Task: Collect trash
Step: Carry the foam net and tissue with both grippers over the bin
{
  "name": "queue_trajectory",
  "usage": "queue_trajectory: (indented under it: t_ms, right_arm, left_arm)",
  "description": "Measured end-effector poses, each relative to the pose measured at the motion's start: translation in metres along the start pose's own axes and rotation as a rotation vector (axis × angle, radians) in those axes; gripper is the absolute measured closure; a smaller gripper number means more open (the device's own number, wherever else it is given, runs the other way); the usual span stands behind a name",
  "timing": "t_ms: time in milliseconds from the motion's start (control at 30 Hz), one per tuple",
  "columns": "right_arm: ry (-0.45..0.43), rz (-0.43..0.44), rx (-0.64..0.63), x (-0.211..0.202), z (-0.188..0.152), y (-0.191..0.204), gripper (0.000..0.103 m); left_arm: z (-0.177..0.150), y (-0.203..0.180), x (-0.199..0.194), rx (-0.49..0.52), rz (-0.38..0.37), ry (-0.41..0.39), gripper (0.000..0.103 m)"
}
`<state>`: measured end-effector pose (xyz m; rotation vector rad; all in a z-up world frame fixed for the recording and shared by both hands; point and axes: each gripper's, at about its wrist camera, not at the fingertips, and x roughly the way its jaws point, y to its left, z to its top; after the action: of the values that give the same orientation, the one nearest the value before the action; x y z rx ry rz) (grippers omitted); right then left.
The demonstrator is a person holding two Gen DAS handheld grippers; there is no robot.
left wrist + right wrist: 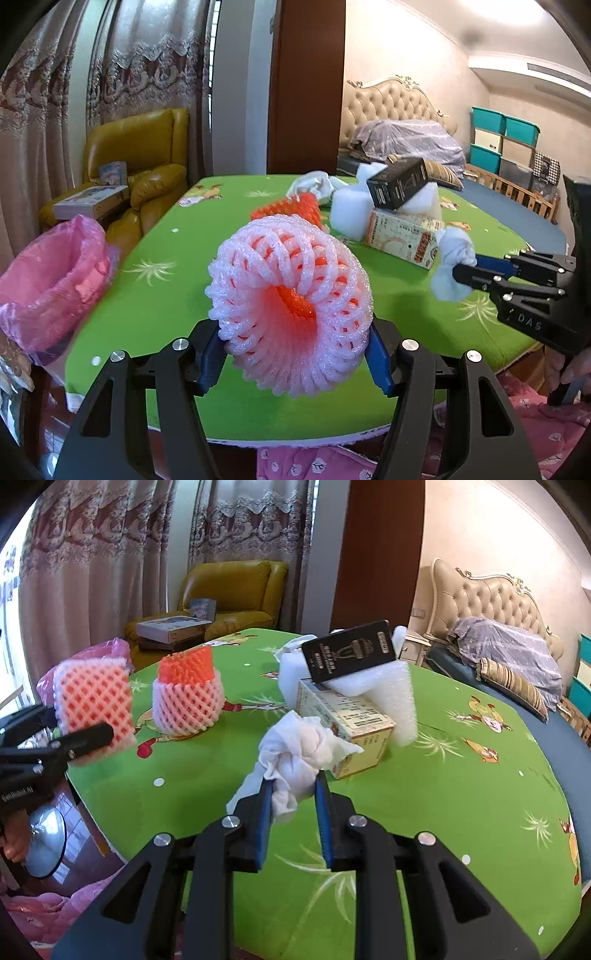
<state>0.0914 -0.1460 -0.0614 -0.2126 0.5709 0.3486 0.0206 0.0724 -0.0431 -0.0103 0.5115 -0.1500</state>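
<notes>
Left gripper (295, 354): I have it clamped on the foam fruit net (290, 306), held above the near edge of the green table (155, 306).
Right gripper (291, 805): closed on a crumpled white tissue (299, 753), lifted just in front of the beige carton (351, 720) on the table.
Pink bag (48, 273): hangs open off the table's left edge; I judge it the drop point.
Left on table: second foam net (188, 698), white foam blocks (388, 698), black box (349, 651).
Doing it well: I'd swing the left load fully over the bag's mouth before releasing, keeping a light squeeze because the foam springs, then bring the tissue across without clipping the carton.
</notes>
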Motion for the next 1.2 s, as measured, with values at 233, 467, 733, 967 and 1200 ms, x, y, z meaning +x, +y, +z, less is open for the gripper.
queue_trajectory:
  t_ms: [233,467,733,967,1200]
  right_arm:
    - [-0.014,0.032,-0.044,-0.001,0.008,0.016,0.081]
    - [-0.043,0.108,-0.088,-0.002,0.024,0.038,0.081]
    - [-0.057,0.199,-0.178,0.003,0.034,0.073,0.081]
    - [-0.044,0.285,-0.246,0.014,0.043,0.111,0.081]
    - [-0.061,0.36,-0.32,0.029,0.066,0.152,0.081]
  left_arm:
    - [0.002,0.009,-0.02,0.028,0.035,-0.039,0.044]
    - [0.002,0.033,-0.03,-0.015,0.087,-0.051,0.044]
    - [-0.005,0.069,-0.046,-0.064,0.16,-0.062,0.044]
    - [-0.012,0.099,-0.062,-0.096,0.231,-0.07,0.044]
    - [-0.007,0.144,-0.077,-0.131,0.311,-0.094,0.044]
